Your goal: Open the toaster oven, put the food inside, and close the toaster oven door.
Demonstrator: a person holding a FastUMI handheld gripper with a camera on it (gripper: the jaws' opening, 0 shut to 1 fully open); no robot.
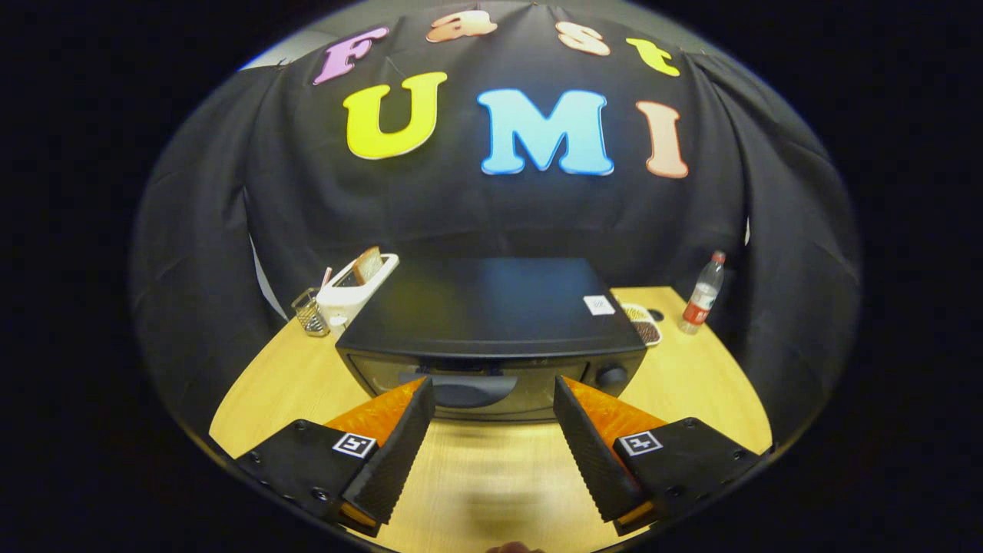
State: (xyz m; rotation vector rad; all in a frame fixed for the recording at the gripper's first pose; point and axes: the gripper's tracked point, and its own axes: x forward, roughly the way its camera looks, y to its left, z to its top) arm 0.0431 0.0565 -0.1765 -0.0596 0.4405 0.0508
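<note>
A black toaster oven (484,307) stands on the wooden table (691,384), its glass door (468,388) closed and facing me. The door handle (468,388) is a dark curved bar near the door's top edge. My gripper (491,384) hovers above the table just in front of the door, open, with nothing between its fingers. The fingertips (422,392) frame the handle from either side without touching it. A slice of bread (369,265) stands upright in a white toaster (357,292) to the left behind the oven.
A small metal wire cup (309,311) stands left of the white toaster. To the right of the oven lie a small dish of snacks (643,324) and a plastic bottle with a red label (703,296). Bare tabletop lies below the fingers.
</note>
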